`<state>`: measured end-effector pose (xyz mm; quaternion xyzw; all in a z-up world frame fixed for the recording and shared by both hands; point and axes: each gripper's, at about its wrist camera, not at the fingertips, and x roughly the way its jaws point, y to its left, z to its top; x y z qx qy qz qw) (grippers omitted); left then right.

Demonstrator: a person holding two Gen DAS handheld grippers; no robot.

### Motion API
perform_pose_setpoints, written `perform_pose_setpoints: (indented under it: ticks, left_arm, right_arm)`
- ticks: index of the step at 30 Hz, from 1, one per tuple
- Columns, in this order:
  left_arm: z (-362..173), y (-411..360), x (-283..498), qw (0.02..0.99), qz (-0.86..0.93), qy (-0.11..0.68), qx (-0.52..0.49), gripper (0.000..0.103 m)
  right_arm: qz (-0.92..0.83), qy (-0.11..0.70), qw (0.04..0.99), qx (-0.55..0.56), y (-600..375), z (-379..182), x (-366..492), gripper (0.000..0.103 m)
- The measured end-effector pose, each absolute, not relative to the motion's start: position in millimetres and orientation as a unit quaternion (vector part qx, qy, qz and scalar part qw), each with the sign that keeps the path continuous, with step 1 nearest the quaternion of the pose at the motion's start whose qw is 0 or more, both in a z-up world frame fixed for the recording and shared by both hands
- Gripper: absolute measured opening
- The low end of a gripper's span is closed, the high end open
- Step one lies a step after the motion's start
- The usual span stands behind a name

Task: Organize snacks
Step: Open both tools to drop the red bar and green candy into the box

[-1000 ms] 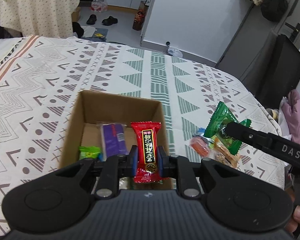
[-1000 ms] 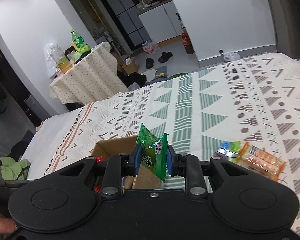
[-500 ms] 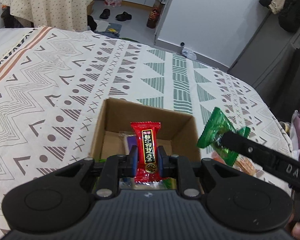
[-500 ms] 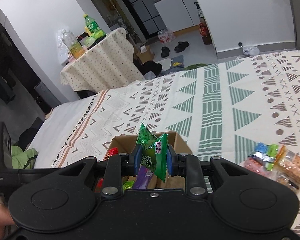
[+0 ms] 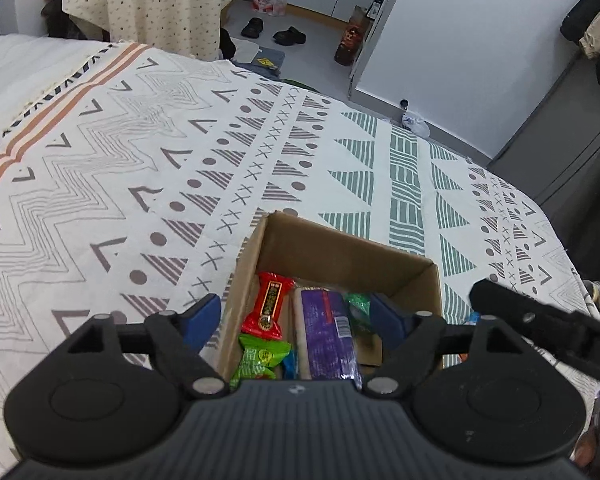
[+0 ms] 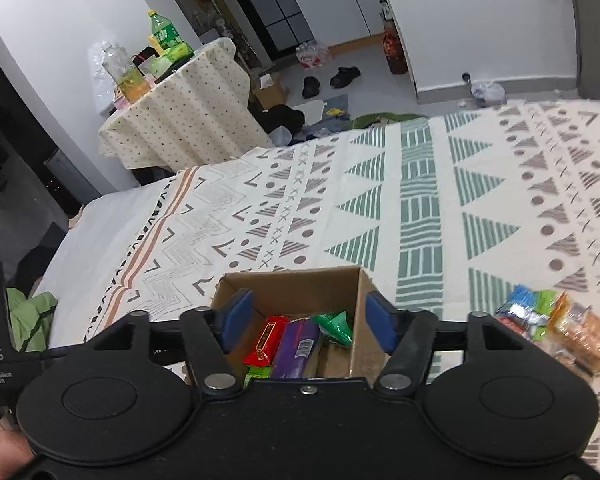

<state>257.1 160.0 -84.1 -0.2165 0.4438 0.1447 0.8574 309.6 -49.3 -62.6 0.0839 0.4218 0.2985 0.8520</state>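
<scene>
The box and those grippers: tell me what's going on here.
A person is sorting snacks into a cardboard box on a patterned bedspread. Both grippers, left and right, hang open over the box, holding nothing. Inside lie a red bar, a purple pack and green packets. More snacks wait on the bedspread to the right.

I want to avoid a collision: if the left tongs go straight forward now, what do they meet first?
Probably the snacks in the cardboard box: the open left tongs straddle the purple packet and red packet. Depth is unclear.
</scene>
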Motion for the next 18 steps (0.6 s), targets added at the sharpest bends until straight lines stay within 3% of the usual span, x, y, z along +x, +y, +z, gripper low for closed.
perform_pose_setpoints:
  ticks: [2,7,11,18]
  left_arm:
    - [-82,158,256,0.858,0.138,0.445,-0.216,0.082]
    - [-72,147,246,0.868,0.130,0.436,-0.199,0.091]
    - [-67,132,239,0.870,0.124,0.438,-0.188,0.096]
    - [-64,100,227,0.871,0.112,0.446,-0.171,0.097]
  right_arm:
    - [0.296,0.417,0.855,0.085,-56,-62,307,0.077]
    - [0.283,0.418,0.858,0.097,-79,-65,295,0.080]
    - [0.290,0.410,0.860,0.094,-91,-53,284,0.094]
    - [0.287,0.406,0.862,0.096,-122,-48,273,0.097]
